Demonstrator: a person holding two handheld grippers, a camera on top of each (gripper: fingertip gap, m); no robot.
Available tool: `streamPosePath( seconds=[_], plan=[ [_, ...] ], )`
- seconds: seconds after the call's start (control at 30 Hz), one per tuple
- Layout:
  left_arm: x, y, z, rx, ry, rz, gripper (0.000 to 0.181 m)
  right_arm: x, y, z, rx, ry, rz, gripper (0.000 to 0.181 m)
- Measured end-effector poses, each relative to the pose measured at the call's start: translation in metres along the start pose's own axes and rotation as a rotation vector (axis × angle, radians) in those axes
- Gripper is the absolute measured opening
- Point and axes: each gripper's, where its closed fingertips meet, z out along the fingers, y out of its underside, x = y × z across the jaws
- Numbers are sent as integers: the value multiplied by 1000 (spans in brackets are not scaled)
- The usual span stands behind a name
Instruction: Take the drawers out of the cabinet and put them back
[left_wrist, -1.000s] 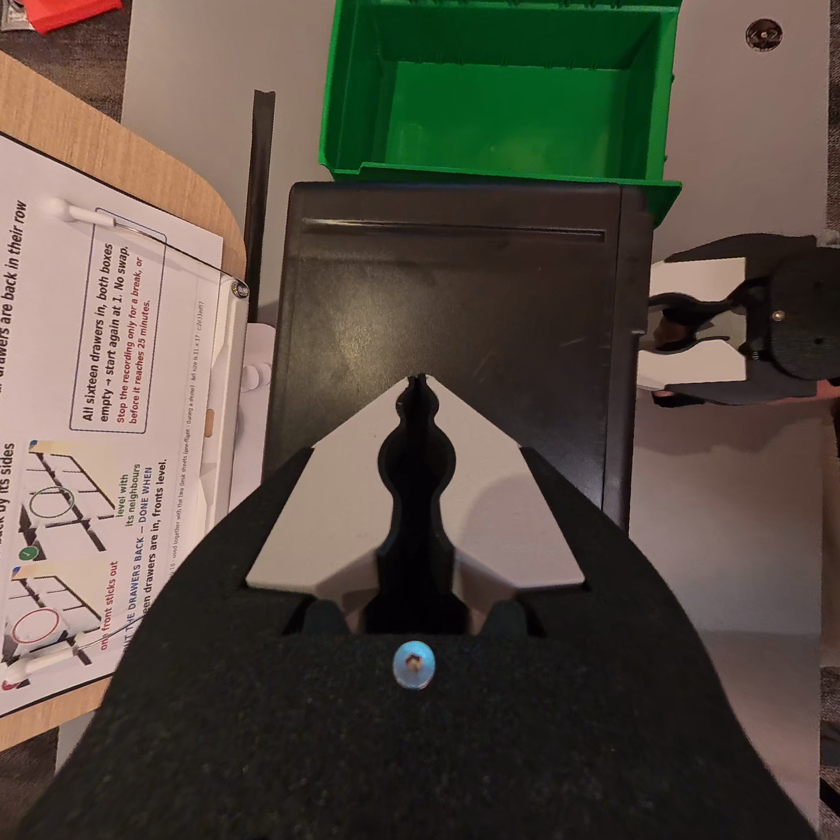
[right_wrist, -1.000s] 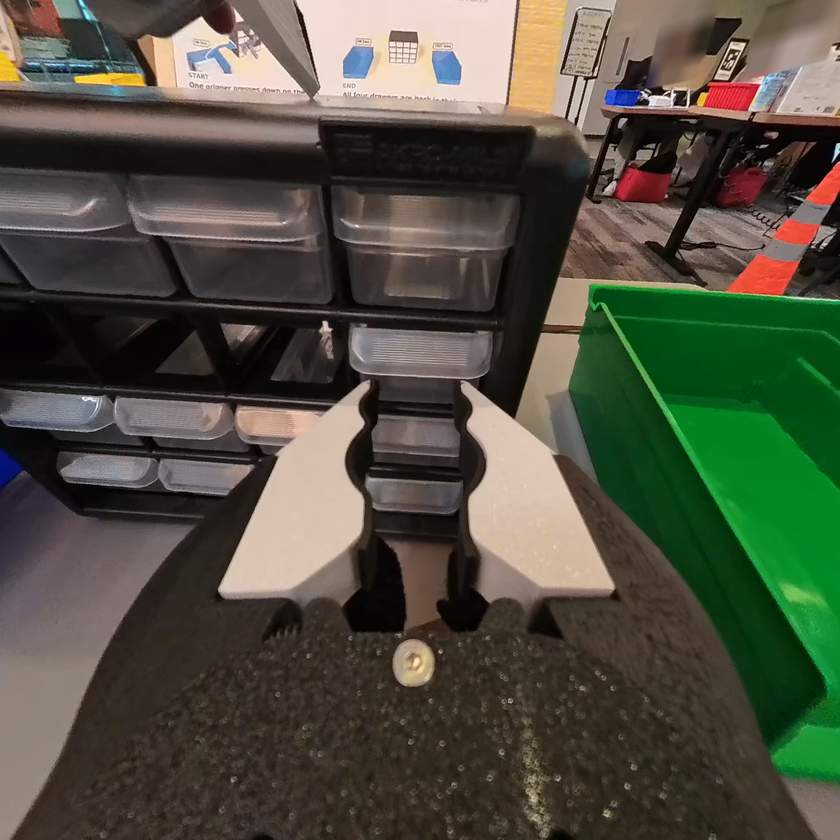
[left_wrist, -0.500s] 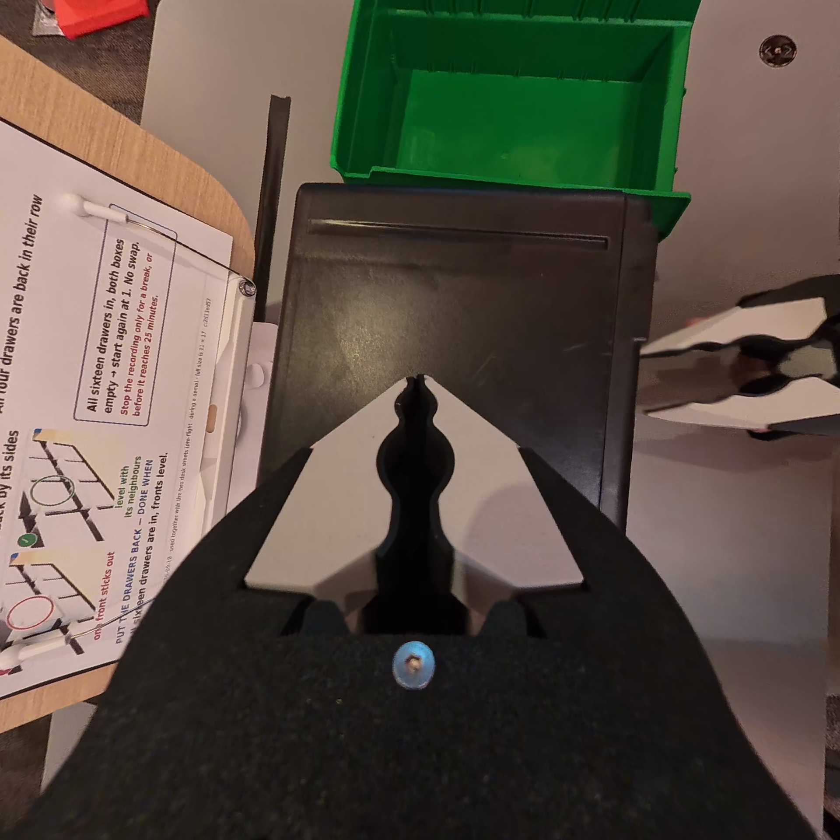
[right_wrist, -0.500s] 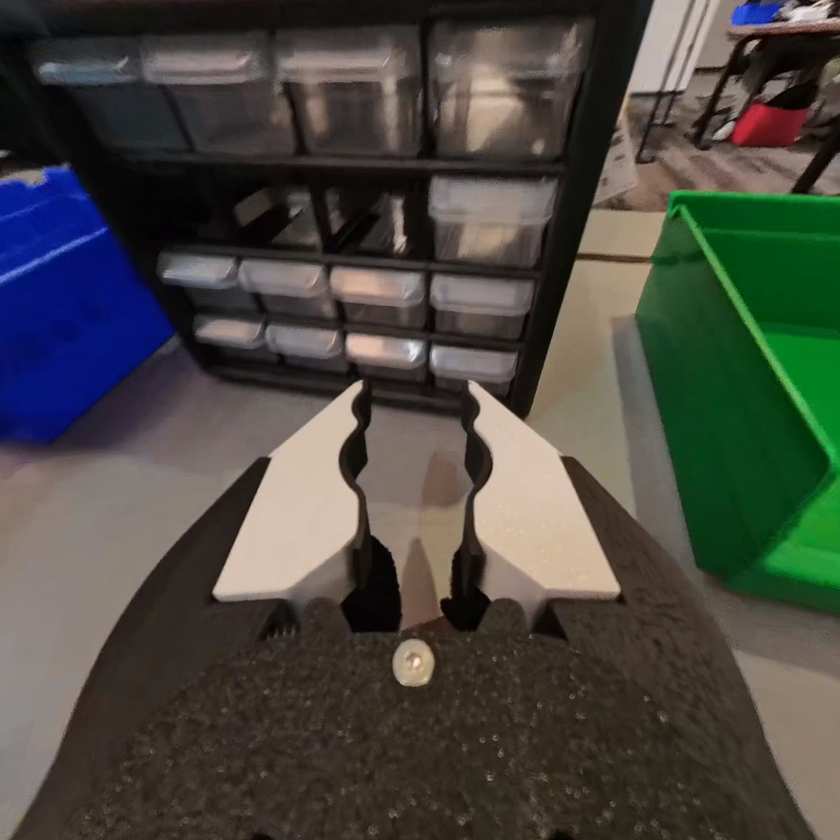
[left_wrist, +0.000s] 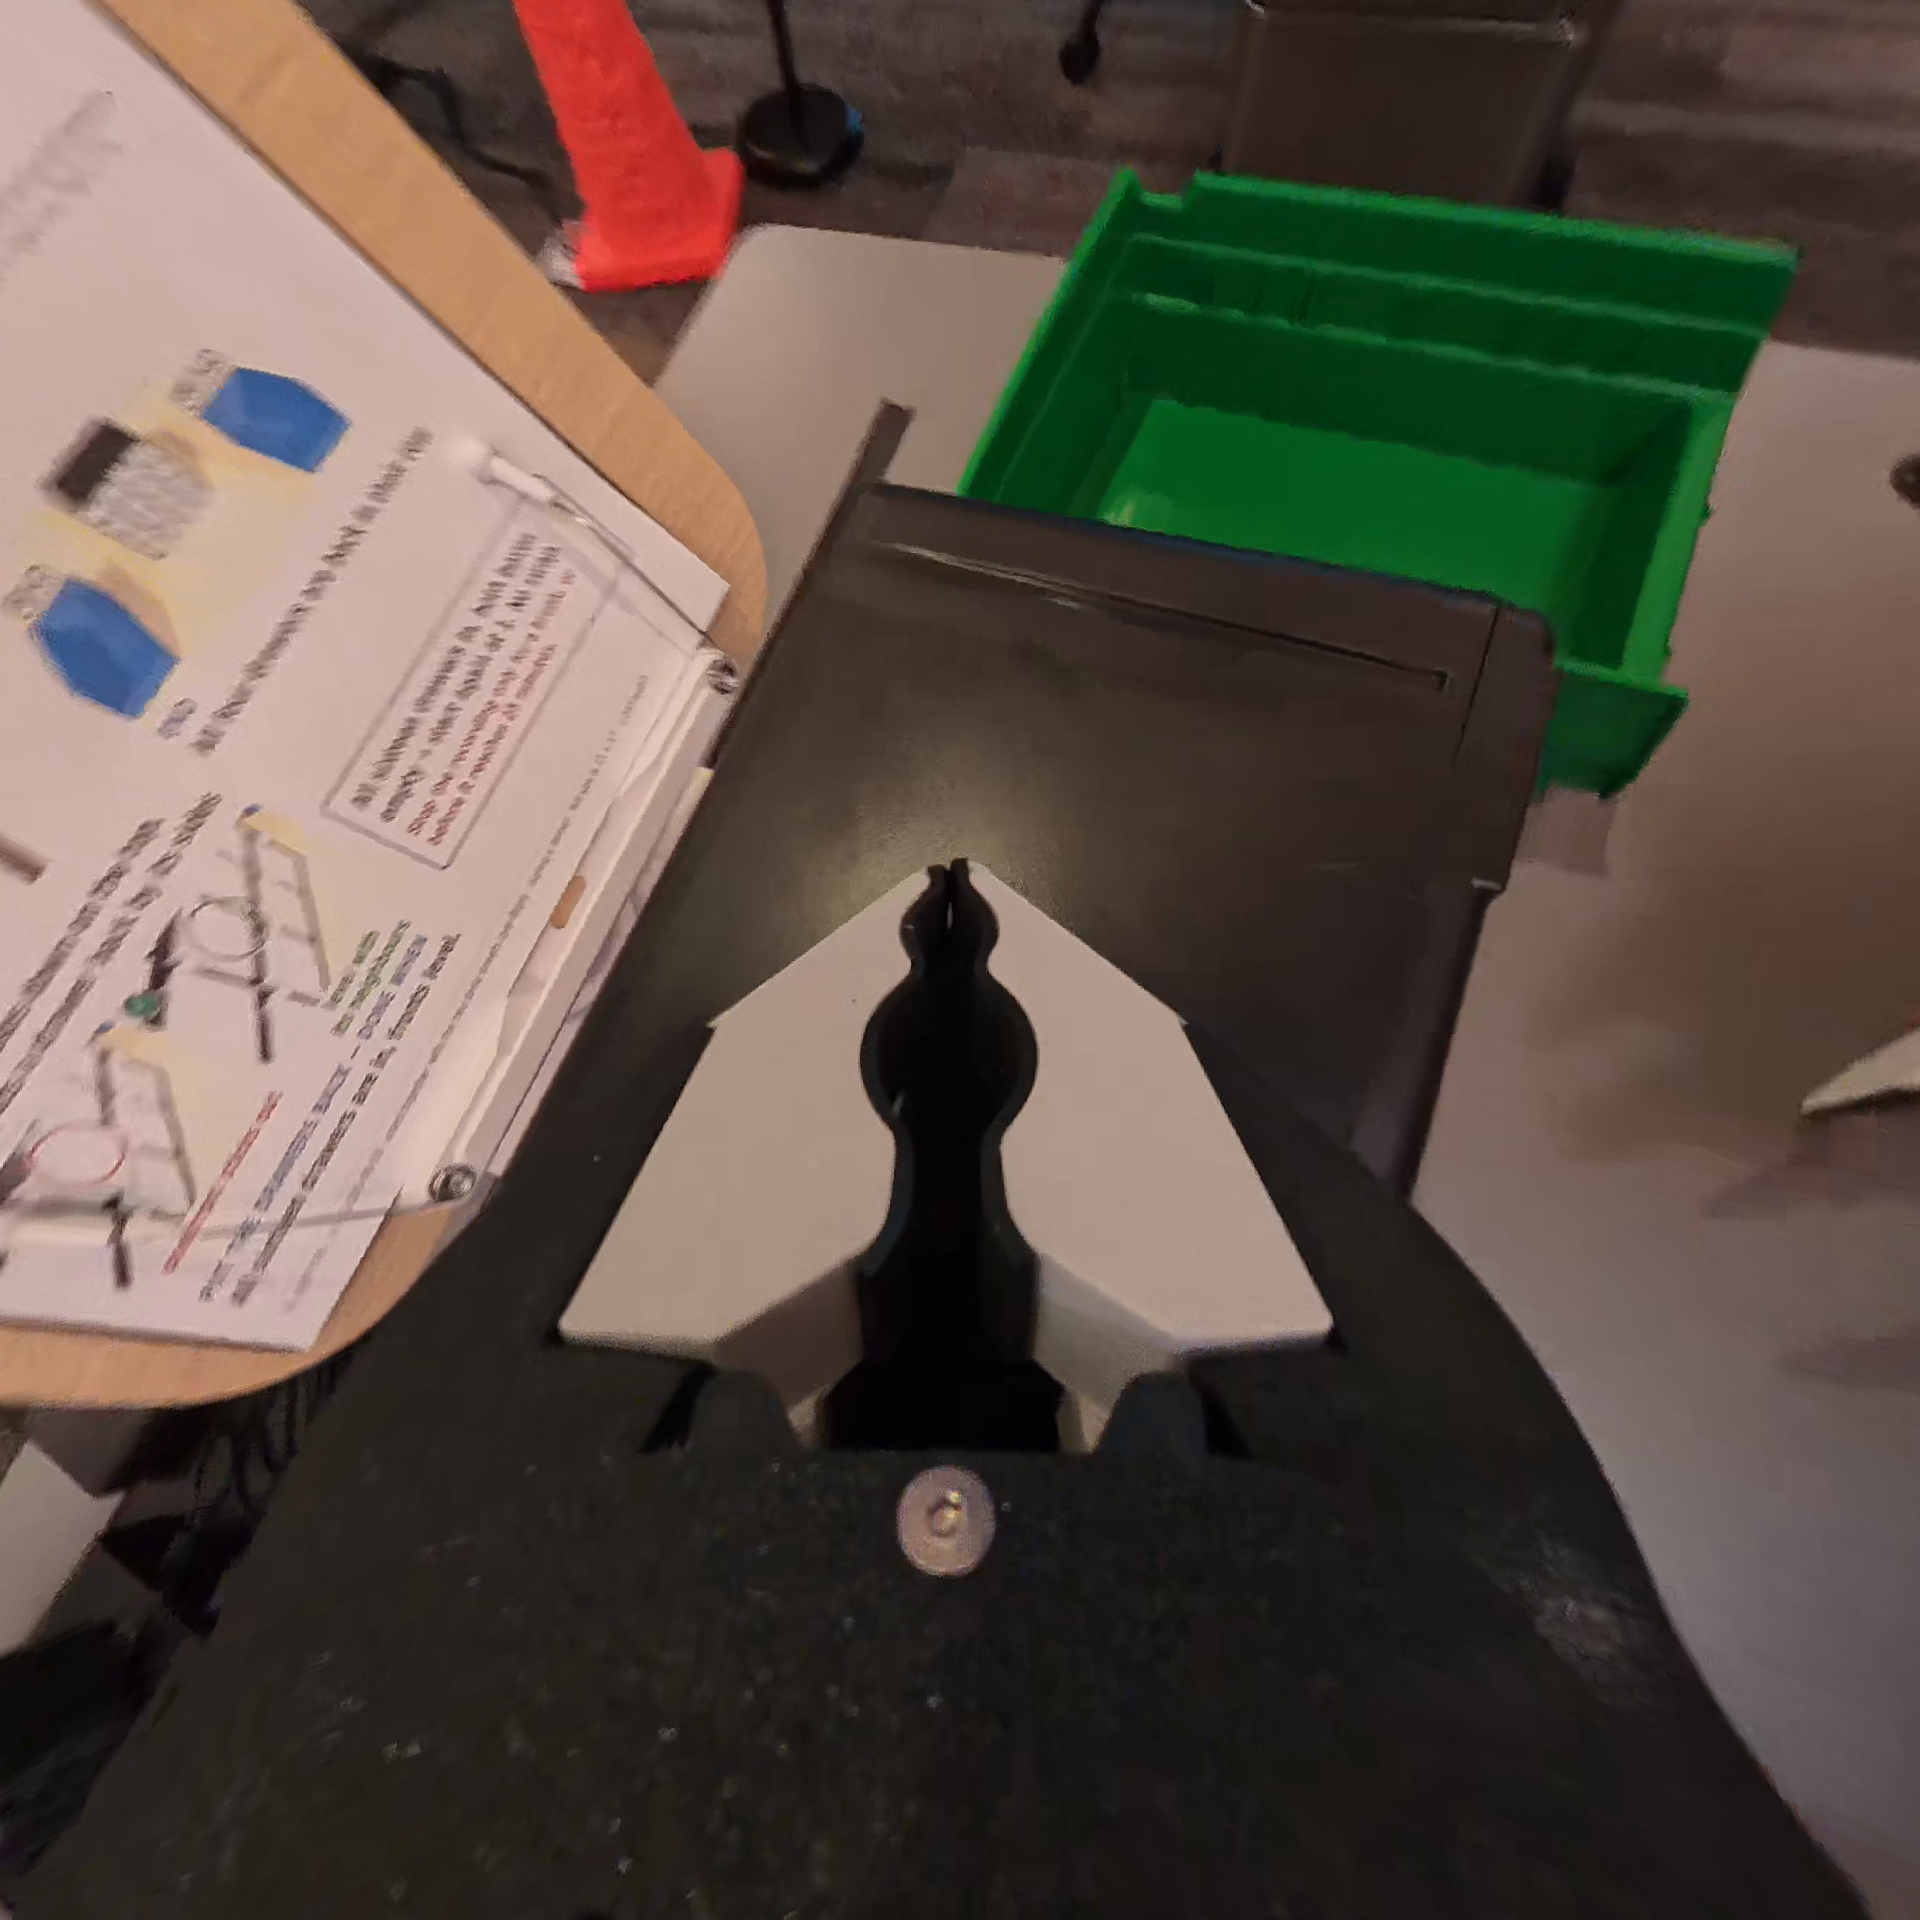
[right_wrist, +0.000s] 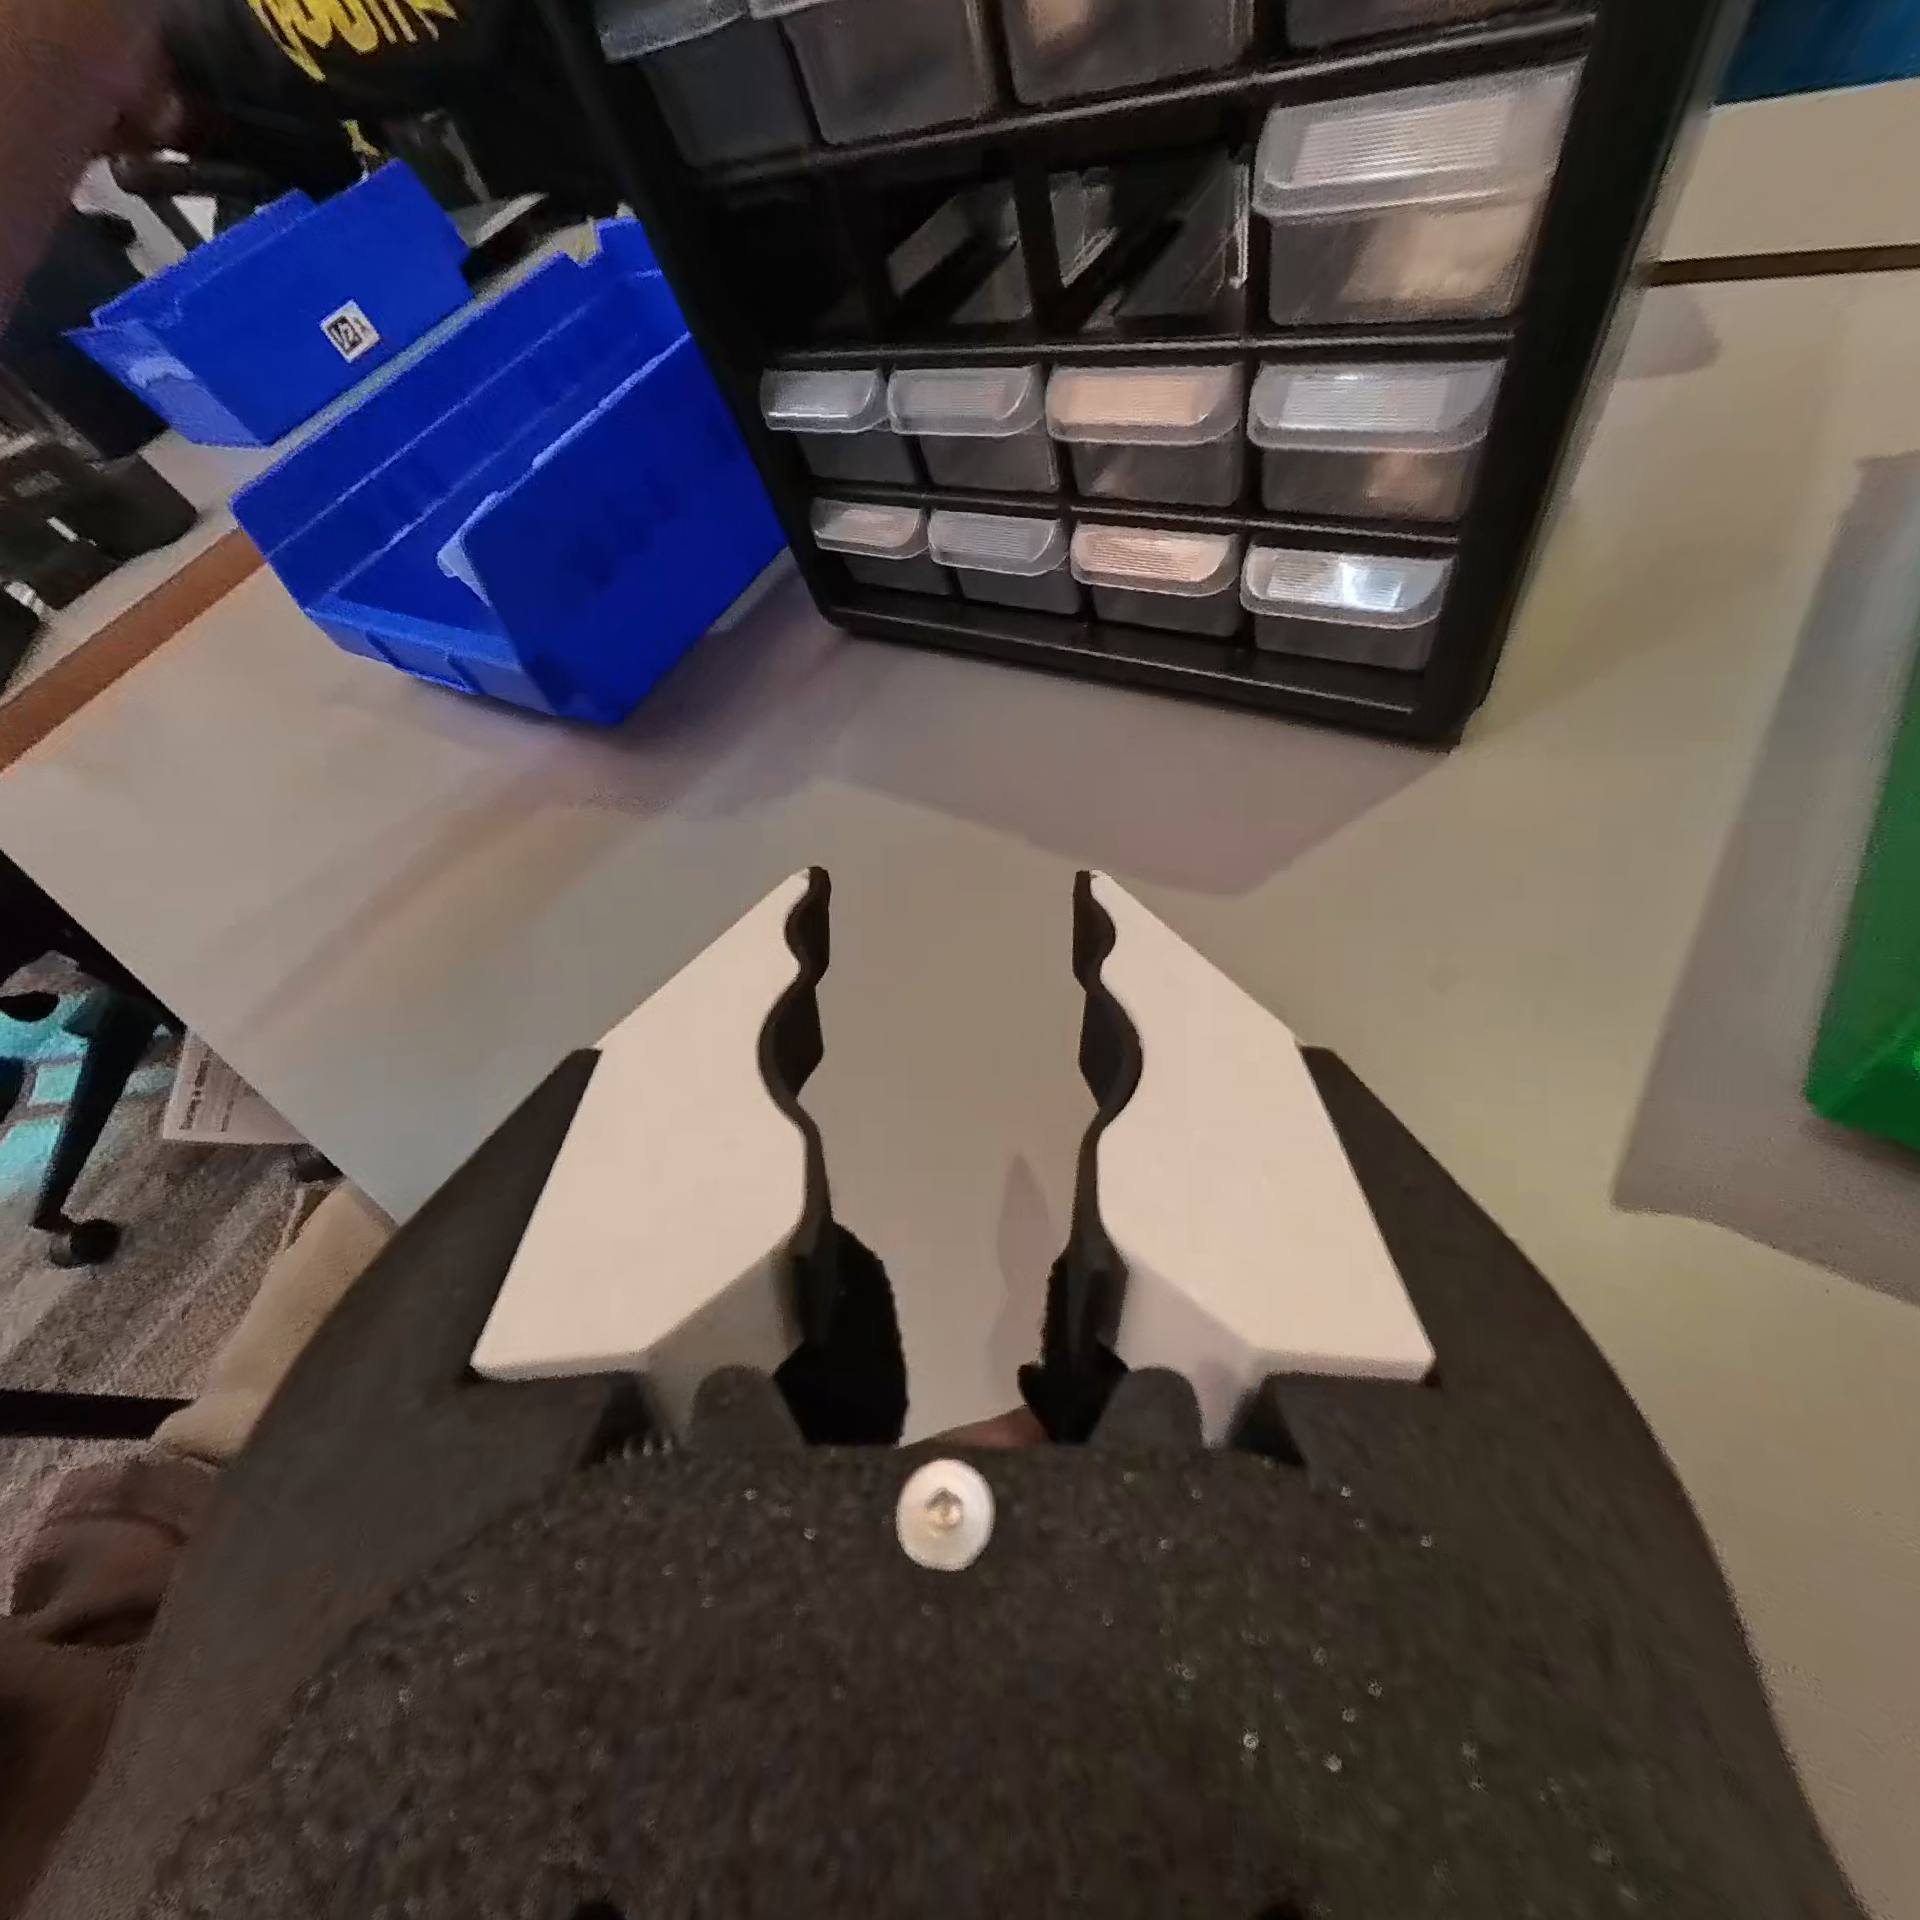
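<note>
The black drawer cabinet (right_wrist: 1164, 343) stands on the grey table, with clear plastic drawers (right_wrist: 1351, 436) in most slots. Three slots (right_wrist: 935, 260) in its second row are bare; the drawer (right_wrist: 1403, 197) at that row's right end is in place. My right gripper (right_wrist: 951, 883) is open and empty, low over the table in front of the cabinet and well back from it. My left gripper (left_wrist: 951, 868) is shut and empty, its tips over the cabinet's black top (left_wrist: 1143, 748). A tip of the right gripper (left_wrist: 1860, 1081) shows at the right edge of the left wrist view.
A green bin (left_wrist: 1382, 468) stands at the cabinet's right side; its corner (right_wrist: 1870, 1060) shows in the right wrist view. Two blue bins (right_wrist: 499, 520) stand to the cabinet's left. An instruction sheet on a wooden board (left_wrist: 312, 790) stands behind the cabinet. An orange cone (left_wrist: 634, 145) stands on the floor.
My right gripper has pulled back from the second-row right drawer, staying open and empty. My left gripper stays shut over the cabinet top but has tilted, so the view now shows the floor.
</note>
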Motion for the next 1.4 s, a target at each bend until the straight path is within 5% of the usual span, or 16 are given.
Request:
streamPosePath(
  seconds=[0.03,0.13,0.23,0.4,0.53,0.6,0.8,0.93,1.4],
  plan=[
    [0,-4,-11,50,-30,-31,0,0,-2,0,-4,-5,-8,47],
    [5,-3,-57,198,-90,-92,0,-2,-9,-2,18,-30,7,46],
    [-3,41,-109,174,-195,-182,1,-7,-11,-3,28,-59,21,46],
    [-10,184,-167,-119,-354,-277,10,-15,-9,5,9,-65,-48,46],
    [-7,317,-168,-561,-348,-266,26,-31,-5,10,-6,-111,-57,46],
    [0,355,-164,-704,-296,-269,42,-36,-3,13,-15,-117,-72,46],
    [14,382,-142,-869,-115,-228,38,-46,-2,18,-22,-131,-100,46],
    [20,390,-144,-972,-41,-220,12,-51,-1,20,-26,-155,-85,45],
    [40,375,-148,-1208,90,-126,0,-91,15,31,-73,-244,-137,43]
  ],
)
